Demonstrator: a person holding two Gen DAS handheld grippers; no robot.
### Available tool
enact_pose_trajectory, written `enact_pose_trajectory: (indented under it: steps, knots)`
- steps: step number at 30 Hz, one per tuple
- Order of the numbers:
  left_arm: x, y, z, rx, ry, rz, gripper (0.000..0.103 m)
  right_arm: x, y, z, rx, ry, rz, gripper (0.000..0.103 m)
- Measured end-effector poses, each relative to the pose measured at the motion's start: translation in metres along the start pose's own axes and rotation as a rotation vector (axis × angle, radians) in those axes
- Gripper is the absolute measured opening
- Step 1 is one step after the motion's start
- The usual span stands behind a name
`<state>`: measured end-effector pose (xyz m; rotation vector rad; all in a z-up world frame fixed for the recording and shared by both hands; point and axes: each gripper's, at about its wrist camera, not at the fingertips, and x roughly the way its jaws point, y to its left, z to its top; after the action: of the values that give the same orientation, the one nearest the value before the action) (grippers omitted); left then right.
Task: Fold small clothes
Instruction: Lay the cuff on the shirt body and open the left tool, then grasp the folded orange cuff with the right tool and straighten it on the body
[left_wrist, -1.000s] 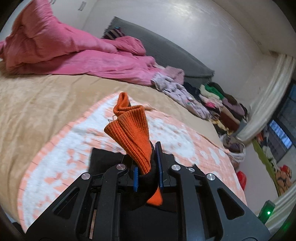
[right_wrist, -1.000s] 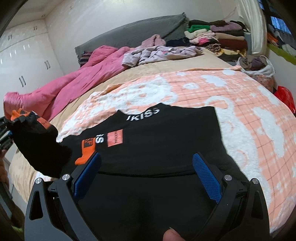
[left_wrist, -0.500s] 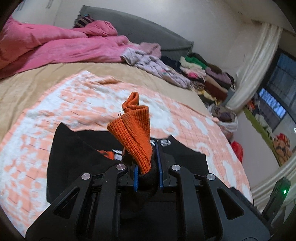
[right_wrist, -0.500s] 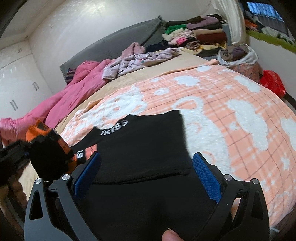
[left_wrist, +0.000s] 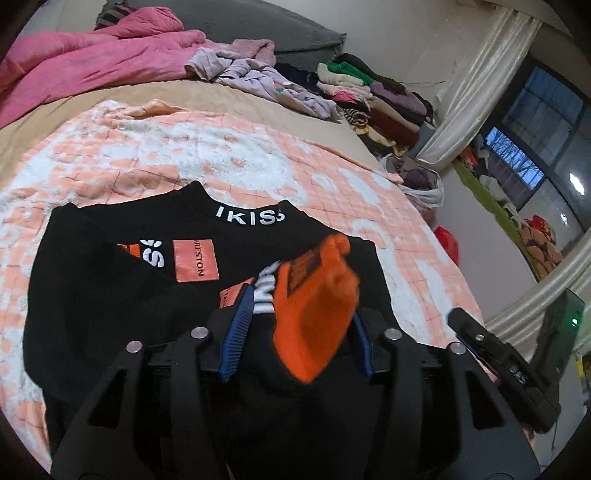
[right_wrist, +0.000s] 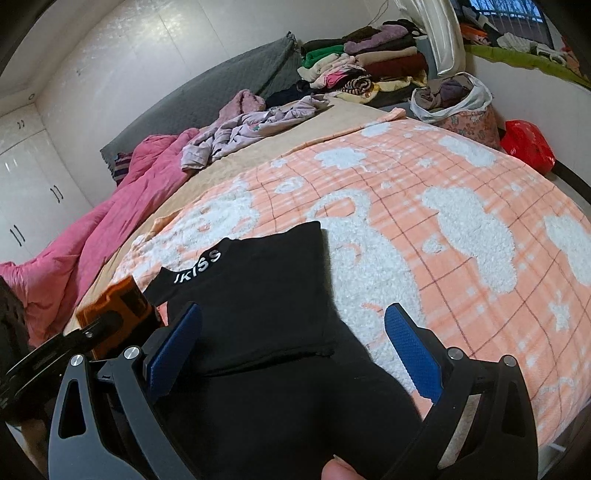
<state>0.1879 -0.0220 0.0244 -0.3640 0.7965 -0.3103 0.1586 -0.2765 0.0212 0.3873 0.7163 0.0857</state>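
a wide bed fills both views, its top spread with an orange-and-white checked blanket (right_wrist: 461, 229) patterned with fluffy white shapes, laid over a tan sheet (left_wrist: 122, 98) that shows along the far side. a black sweater (left_wrist: 122, 295) lies flat on the blanket near the bed's front edge, its collar lettered in white and an orange patch (left_wrist: 195, 260) on its chest. the left gripper (left_wrist: 299, 332) sits low over the sweater with its jaws opening; the sleeve's orange cuff (left_wrist: 317, 306) lies loose and blurred between the blue pads, which no longer press on it. the right gripper (right_wrist: 295, 347) hovers over the sweater's other side, its blue pads spread wide and apart from the cloth, nothing gripped; a fingertip (right_wrist: 340, 469) of the person shows at the bottom edge of that view. behind the blanket a crumpled pink quilt (left_wrist: 81, 59) is heaped at the far left of the bed, against a grey padded headboard (right_wrist: 207, 99). a tangle of pale lilac clothes (right_wrist: 251, 129) lies on the sheet beside it, and a stack of folded clothes (right_wrist: 365, 62) in green, cream, purple and dark red stands at the bed's far corner. past the bed are a white bag stuffed with cloth (right_wrist: 450, 96), a red bag (right_wrist: 528, 146), a pale curtain (left_wrist: 476, 81) and a dark window (left_wrist: 535, 122). white wardrobe doors (right_wrist: 33, 184) stand along the left wall in the right wrist view.
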Motion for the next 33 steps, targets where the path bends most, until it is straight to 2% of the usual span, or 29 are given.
enact_pose_trajectory:
  steps: [3, 7, 12, 19, 21, 25, 27, 28, 30, 33]
  knots:
    - [-0.01, 0.005, 0.0, -0.011, -0.014, -0.025, 0.049, 0.007, 0.006, -0.004, -0.016, 0.021, 0.009, 0.098]
    - [-0.024, 0.018, 0.005, -0.025, -0.039, -0.008, 0.051, 0.016, 0.02, -0.011, -0.048, 0.056, 0.034, 0.098]
    - [-0.039, 0.04, 0.01, -0.038, -0.074, 0.093, 0.051, 0.026, 0.039, -0.02, -0.099, 0.098, 0.061, 0.098]
    - [-0.057, 0.075, 0.01, -0.073, -0.104, 0.202, 0.051, 0.05, 0.061, -0.046, -0.159, 0.232, 0.076, 0.097]
    - [-0.063, 0.086, 0.01, -0.087, -0.114, 0.226, 0.051, 0.055, 0.066, -0.053, -0.165, 0.257, 0.079, 0.077]
    - [-0.073, 0.1, 0.011, -0.118, -0.133, 0.241, 0.051, 0.069, 0.075, -0.065, -0.182, 0.294, 0.066, 0.068]
    - [-0.078, 0.107, 0.011, -0.133, -0.143, 0.25, 0.051, 0.071, 0.079, -0.067, -0.194, 0.291, 0.075, 0.035]
    - [-0.08, 0.11, 0.012, -0.141, -0.146, 0.252, 0.051, 0.07, 0.082, -0.068, -0.21, 0.286, 0.077, 0.031]
    - [-0.084, 0.116, 0.012, -0.155, -0.156, 0.261, 0.051, 0.065, 0.086, -0.065, -0.239, 0.259, 0.088, 0.008]
    - [-0.087, 0.122, 0.012, -0.173, -0.162, 0.269, 0.051, 0.059, 0.095, -0.054, -0.275, 0.232, 0.127, 0.008]
